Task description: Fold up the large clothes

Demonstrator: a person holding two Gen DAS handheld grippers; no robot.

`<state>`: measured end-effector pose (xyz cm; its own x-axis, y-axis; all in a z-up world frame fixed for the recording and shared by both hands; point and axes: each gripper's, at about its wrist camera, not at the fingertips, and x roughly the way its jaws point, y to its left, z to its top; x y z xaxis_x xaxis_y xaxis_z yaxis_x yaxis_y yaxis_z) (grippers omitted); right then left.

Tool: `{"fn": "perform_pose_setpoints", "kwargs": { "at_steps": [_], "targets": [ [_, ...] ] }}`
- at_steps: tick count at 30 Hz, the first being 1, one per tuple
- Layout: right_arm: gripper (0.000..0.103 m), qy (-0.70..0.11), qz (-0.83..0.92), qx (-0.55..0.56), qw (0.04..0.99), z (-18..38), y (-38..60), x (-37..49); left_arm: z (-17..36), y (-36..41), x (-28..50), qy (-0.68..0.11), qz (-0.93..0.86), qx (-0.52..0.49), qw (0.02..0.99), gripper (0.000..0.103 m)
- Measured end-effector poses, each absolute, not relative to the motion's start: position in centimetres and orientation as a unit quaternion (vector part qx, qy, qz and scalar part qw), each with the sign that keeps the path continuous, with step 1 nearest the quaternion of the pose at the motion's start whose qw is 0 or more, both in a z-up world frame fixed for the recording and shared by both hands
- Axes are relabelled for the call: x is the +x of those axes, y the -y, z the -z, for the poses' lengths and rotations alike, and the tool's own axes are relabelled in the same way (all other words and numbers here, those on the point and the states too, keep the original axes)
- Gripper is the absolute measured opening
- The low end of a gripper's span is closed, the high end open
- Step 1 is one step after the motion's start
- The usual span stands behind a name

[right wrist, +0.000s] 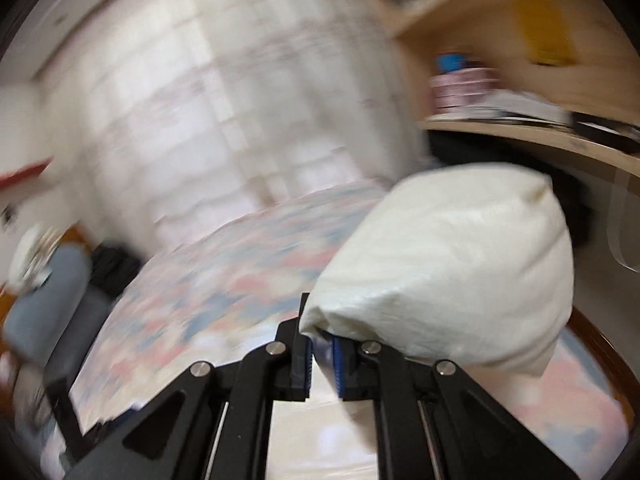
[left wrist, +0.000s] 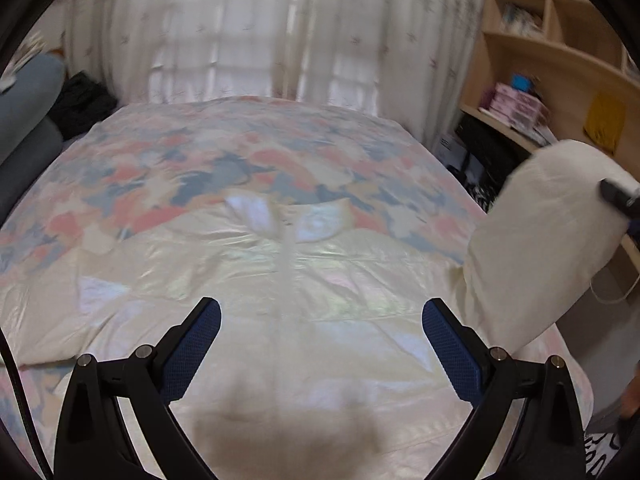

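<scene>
A large cream jacket (left wrist: 280,280) lies spread flat on the bed, its collar (left wrist: 288,216) towards the far side. My left gripper (left wrist: 320,312) hovers open over the jacket's lower front, nothing between its blue pads (left wrist: 200,344). The jacket's right sleeve (left wrist: 540,240) is lifted off the bed in a puffy fold. In the right wrist view my right gripper (right wrist: 322,344) is shut on the edge of that sleeve (right wrist: 440,272), which bulges up to the right of the fingers. That view is blurred by motion. A dark part of the right gripper (left wrist: 620,196) shows at the left wrist view's right edge.
The bed has a floral cover (left wrist: 240,152) in pink and blue. Pale curtains (left wrist: 240,40) hang behind it. Wooden shelves (left wrist: 560,60) with boxes and books stand at the right. A grey cushion (left wrist: 28,100) and a black bag (left wrist: 80,104) sit at the left.
</scene>
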<state>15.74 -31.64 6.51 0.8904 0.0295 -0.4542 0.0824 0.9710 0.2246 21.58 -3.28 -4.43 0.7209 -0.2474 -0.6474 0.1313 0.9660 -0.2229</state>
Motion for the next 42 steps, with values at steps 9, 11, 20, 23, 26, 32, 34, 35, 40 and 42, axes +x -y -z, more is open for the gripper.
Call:
{"fn": "perform_pose_setpoints", "kwargs": {
  "at_steps": [9,11,20,23,26,32,34,35,40,42],
  "targets": [
    [0.022,-0.417,-0.084,0.021,0.905,7.5,16.7,19.3,10.9,-5.4,21.8,-0.431,0.06,-0.106,0.894,0.1],
    [0.032,-0.462,-0.099,-0.006,0.881,10.9,15.0,19.0,12.3,-6.4,21.7,-0.446,0.063,-0.119,0.885,0.1],
    [0.069,-0.386,-0.072,-0.12,0.912,11.6,13.2,10.5,15.1,-7.4,21.4,-0.457,0.098,-0.181,0.866,0.1],
    [0.069,-0.361,-0.063,-0.087,0.926,10.6,15.3,9.1,15.5,-6.7,22.0,-0.459,0.112,-0.183,0.862,0.1],
    [0.069,-0.361,-0.054,-0.029,0.931,11.1,17.5,8.8,16.0,-6.5,22.6,-0.467,0.109,-0.18,0.859,0.1],
    [0.069,-0.389,-0.059,0.089,0.915,14.3,20.5,10.1,17.9,-7.2,24.6,-0.486,0.091,-0.184,0.849,0.1],
    [0.069,-0.401,-0.064,0.113,0.907,15.1,21.0,10.7,18.7,-7.1,25.6,-0.493,0.085,-0.182,0.847,0.091],
    [0.069,-0.404,-0.066,0.118,0.905,15.3,21.0,10.8,19.0,-6.8,26.1,-0.499,0.084,-0.175,0.845,0.072],
    [0.069,-0.435,-0.061,0.144,0.887,14.8,21.9,11.6,18.1,-3.3,28.6,-0.506,0.091,-0.097,0.852,0.01],
    [0.069,-0.444,-0.045,0.138,0.884,13.8,22.4,11.9,15.7,-1.6,29.1,-0.475,0.098,-0.063,0.872,0.006]
  ]
}}
